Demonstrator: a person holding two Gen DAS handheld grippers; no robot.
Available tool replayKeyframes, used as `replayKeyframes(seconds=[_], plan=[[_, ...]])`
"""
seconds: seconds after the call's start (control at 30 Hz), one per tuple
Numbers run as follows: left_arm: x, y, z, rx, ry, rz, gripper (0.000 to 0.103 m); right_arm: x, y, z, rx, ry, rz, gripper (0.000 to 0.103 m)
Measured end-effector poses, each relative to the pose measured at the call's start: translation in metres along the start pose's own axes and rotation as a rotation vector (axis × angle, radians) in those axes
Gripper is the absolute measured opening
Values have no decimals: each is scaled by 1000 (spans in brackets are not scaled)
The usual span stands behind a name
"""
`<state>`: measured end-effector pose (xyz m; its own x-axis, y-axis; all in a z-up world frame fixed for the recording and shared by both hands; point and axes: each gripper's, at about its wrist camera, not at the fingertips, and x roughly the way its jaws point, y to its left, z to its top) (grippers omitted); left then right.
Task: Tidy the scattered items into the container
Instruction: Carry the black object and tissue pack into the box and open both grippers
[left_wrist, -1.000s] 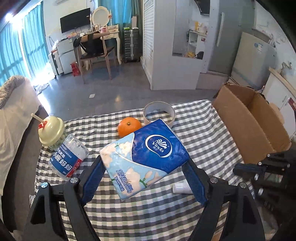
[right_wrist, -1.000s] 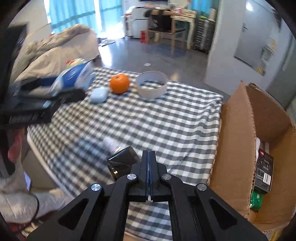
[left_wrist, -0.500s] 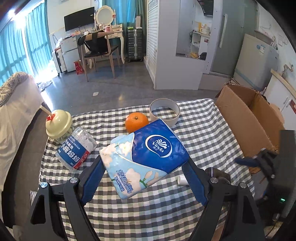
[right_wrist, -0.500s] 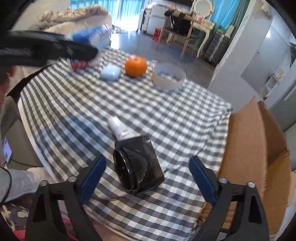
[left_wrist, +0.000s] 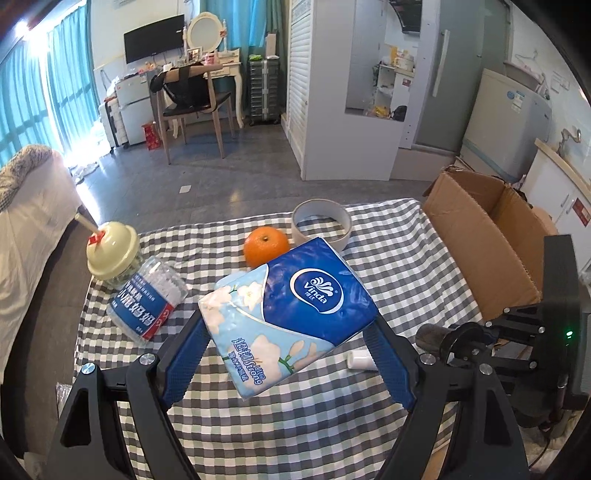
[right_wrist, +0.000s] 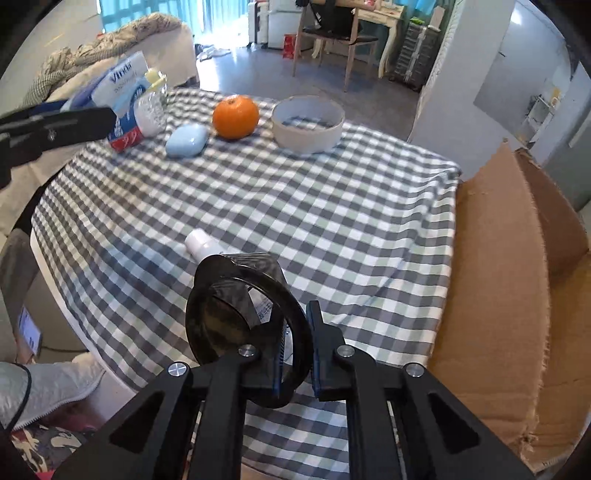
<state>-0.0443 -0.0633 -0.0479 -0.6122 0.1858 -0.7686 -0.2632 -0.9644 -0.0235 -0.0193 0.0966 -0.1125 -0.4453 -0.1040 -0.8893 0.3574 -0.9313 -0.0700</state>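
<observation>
My left gripper (left_wrist: 288, 343) is shut on a blue Vinda tissue pack (left_wrist: 291, 310) and holds it above the checked table; the pack also shows in the right wrist view (right_wrist: 118, 85). My right gripper (right_wrist: 295, 332) is shut on the rim of a black cup (right_wrist: 240, 295) lying on its side at the table's near edge. A white tube (right_wrist: 203, 243) lies just beyond the cup. An orange (left_wrist: 266, 245), a tape roll (left_wrist: 321, 223), a plastic jar (left_wrist: 147, 302) and a light blue case (right_wrist: 186, 139) lie on the table. The cardboard box (left_wrist: 484, 236) stands open at the right.
A lidded cup with a straw (left_wrist: 110, 254) stands at the table's left edge beside a bed (left_wrist: 26, 221). The box side wall (right_wrist: 491, 266) rises right next to my right gripper. The right gripper's body shows in the left wrist view (left_wrist: 517, 332).
My right gripper opened wide, then closed on the black cup's rim. My left gripper held the tissue pack steady while drifting slightly back from the table.
</observation>
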Motion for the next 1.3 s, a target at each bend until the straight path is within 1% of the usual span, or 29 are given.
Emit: replayKeyframes(seconds=[0.1, 0.2, 0.27, 0.43, 0.53, 0.57, 0.63, 0.7, 0.83, 0.9, 1.0, 1.1, 1.13, 1.17, 1.2, 1.27, 1.3], plan=[[-5, -19, 9, 46, -17, -18, 85, -20, -8, 3, 16, -50, -18, 11], [-13, -51, 24, 123, -54, -57, 85, -55, -25, 4, 42, -134, -65, 11], [-19, -76, 33, 167, -83, -96, 85, -77, -42, 3, 70, -172, -116, 11], [-26, -147, 59, 263, -154, -189, 85, -118, -94, -11, 176, -205, -260, 11], [-21, -194, 71, 310, -166, -270, 85, -128, -128, -26, 247, -186, -338, 11], [-18, -209, 73, 323, -167, -285, 85, -129, -139, -30, 271, -176, -359, 11], [-10, -235, 76, 348, -158, -310, 85, -128, -161, -43, 316, -156, -390, 11], [3, -261, 78, 369, -125, -340, 85, -124, -180, -53, 360, -133, -404, 11], [31, -304, 79, 416, -66, -349, 85, -108, -214, -76, 436, -72, -409, 11], [44, -316, 79, 422, -34, -343, 86, -99, -225, -82, 458, -53, -399, 11], [65, -324, 77, 421, 12, -328, 87, -85, -237, -91, 486, -21, -380, 11], [83, -327, 73, 425, 68, -301, 90, -77, -244, -95, 492, -8, -373, 11], [87, -326, 72, 427, 77, -291, 94, -75, -246, -95, 492, -9, -379, 13], [89, -323, 71, 425, 80, -275, 100, -73, -247, -96, 493, -9, -386, 22], [91, -323, 70, 425, 79, -263, 101, -72, -249, -96, 497, -8, -394, 40], [92, -320, 70, 423, 76, -245, 103, -70, -248, -95, 500, -11, -433, 60], [91, -319, 69, 421, 78, -243, 103, -71, -248, -94, 499, -18, -446, 63]])
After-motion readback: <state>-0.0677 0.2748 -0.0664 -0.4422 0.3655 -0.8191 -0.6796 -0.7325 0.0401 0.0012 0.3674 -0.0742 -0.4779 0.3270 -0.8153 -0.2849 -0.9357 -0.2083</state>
